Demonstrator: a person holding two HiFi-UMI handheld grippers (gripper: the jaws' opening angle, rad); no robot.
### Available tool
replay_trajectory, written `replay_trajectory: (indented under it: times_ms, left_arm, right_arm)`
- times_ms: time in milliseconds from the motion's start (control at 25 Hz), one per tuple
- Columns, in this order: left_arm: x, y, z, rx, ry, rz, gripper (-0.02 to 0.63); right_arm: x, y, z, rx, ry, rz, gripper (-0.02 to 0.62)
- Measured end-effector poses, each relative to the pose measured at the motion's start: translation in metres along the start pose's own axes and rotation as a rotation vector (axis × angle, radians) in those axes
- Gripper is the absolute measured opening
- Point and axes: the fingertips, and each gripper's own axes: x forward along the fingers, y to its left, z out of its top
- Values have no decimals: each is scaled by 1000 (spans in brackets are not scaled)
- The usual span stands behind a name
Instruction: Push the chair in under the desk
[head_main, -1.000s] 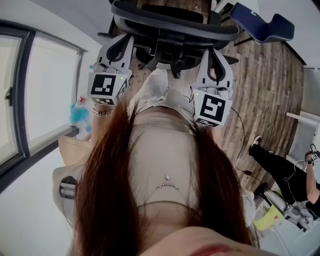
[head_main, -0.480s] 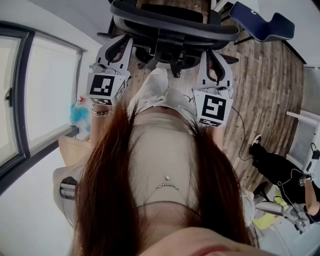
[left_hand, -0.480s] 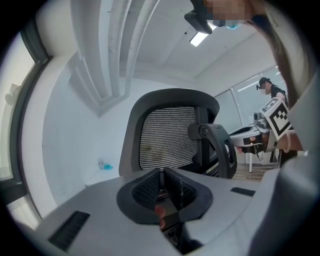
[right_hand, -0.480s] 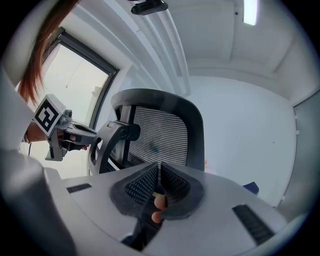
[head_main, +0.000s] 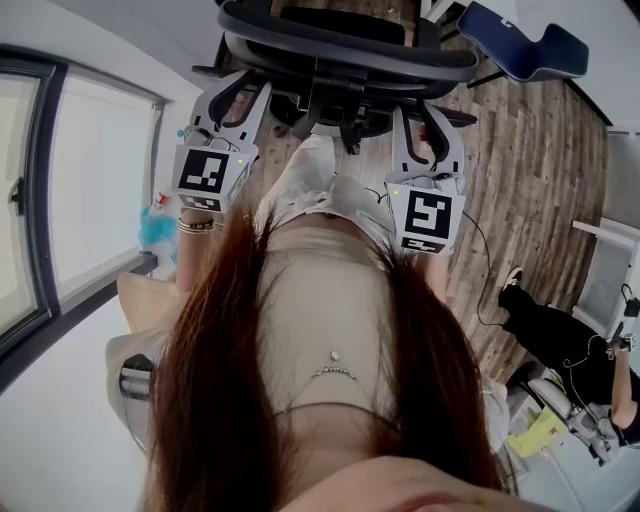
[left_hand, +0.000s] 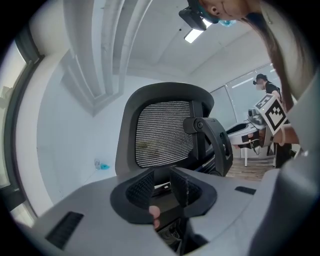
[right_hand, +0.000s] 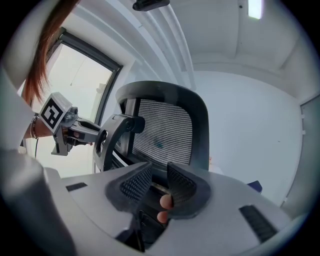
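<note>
A black office chair with a mesh back stands at the top of the head view, just beyond both grippers. My left gripper points at the left side of the chair back. Its jaws are opening, with a small gap and nothing held between them. At the right side of the chair back, my right gripper has jaws that are also opening and empty. The mesh back rises a short way ahead of each gripper. I cannot make out a desk.
A dark blue seat stands at the top right on the wooden floor. A window and wall run along the left, with a blue bottle beside them. A person in black and a white table are at the right.
Both grippers' jaws have gone from shut to slightly apart. The grippers themselves have hardly moved. The person at the right has shifted.
</note>
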Motion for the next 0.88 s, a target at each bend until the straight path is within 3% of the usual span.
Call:
replay_trajectory:
  times_ms: [360, 880]
  left_arm:
    - [1, -8, -9, 40, 34, -43, 155]
    - [3, -11, -17, 113, 76, -65, 213]
  right_arm:
    - [2, 3, -11, -35, 43, 28, 157]
    - [6, 9, -25, -99, 97, 65, 203]
